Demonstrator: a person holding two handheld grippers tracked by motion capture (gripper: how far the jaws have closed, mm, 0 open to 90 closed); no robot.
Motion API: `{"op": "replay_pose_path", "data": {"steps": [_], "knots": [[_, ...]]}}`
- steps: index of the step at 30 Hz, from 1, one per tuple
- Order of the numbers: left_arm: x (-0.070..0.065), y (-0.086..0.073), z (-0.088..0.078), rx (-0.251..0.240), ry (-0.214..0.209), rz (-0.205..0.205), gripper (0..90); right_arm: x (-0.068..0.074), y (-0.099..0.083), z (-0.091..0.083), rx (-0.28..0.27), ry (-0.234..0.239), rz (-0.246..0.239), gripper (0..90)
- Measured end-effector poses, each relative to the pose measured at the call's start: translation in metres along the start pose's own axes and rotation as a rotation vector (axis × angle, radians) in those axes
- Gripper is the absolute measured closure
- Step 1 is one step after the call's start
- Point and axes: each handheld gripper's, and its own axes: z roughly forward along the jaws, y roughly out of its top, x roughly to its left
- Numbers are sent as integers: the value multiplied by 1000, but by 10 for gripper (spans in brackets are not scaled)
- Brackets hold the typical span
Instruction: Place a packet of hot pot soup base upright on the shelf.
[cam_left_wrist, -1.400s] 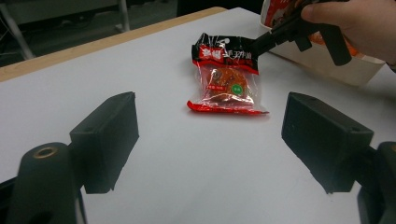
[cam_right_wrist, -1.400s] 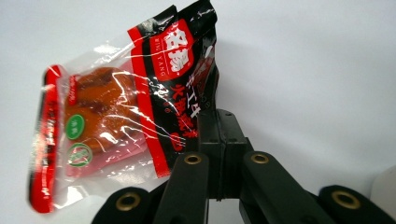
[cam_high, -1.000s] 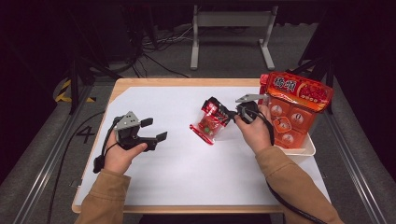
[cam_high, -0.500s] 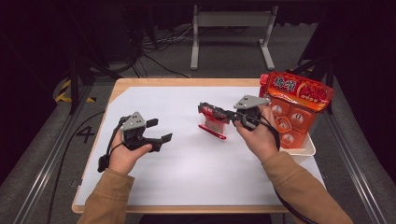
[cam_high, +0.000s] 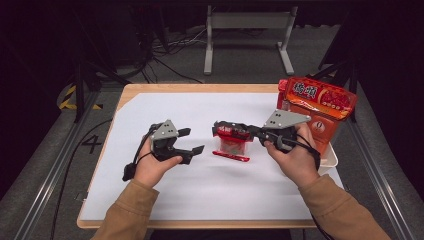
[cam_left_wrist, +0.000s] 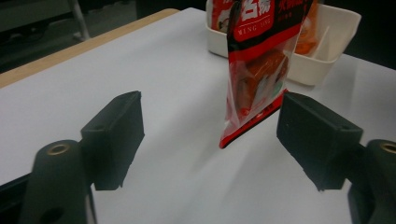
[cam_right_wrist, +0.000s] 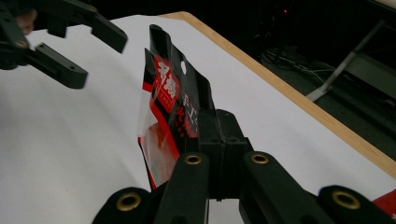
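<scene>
Packet (cam_high: 232, 140) is off the counter (cam_high: 200, 200) now: a second ago it stood on the white sheet near the tray, now it hangs in the air mid-counter, pinched at its top edge by the right gripper (cam_high: 250, 134), fingers clamped fully together on the film. Left gripper (cam_high: 192, 142) has slid in toward it from the left; its fingers have just been closing a little but stand wide apart with nothing pressed, the packet's lower end hanging just ahead of the gap in the left gripper view (cam_left_wrist: 254, 79). Reads as a handover or two-handed grab about to happen. White tray (cam_high: 330, 162) with the big red bags (cam_high: 317, 97) sits at the right edge, clear of the path. Nothing lies between the two grippers; only risk is the limp bag swinging.
</scene>
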Motion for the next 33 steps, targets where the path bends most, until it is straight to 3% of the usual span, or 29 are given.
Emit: {"op": "replay_pose_path", "data": {"steps": [8,14,18,22,26,33], "knots": [[-12,11,14,-19,-39,35,308,8,-1,-17,-28,38,-25,900],[-26,22,22,-33,-110,64,332,13,-3,-28,-53,83,-64,900],[-36,28,28,-37,-156,106,426,13,-5,-31,-62,98,-63,900],[-46,34,32,-38,-197,139,670,12,-8,-35,-76,102,-59,900],[-53,39,37,-37,-218,156,819,7,-11,-43,-84,74,-51,900],[-69,49,45,-30,-222,195,897,-1,-19,-52,-96,50,-27,900]]}}
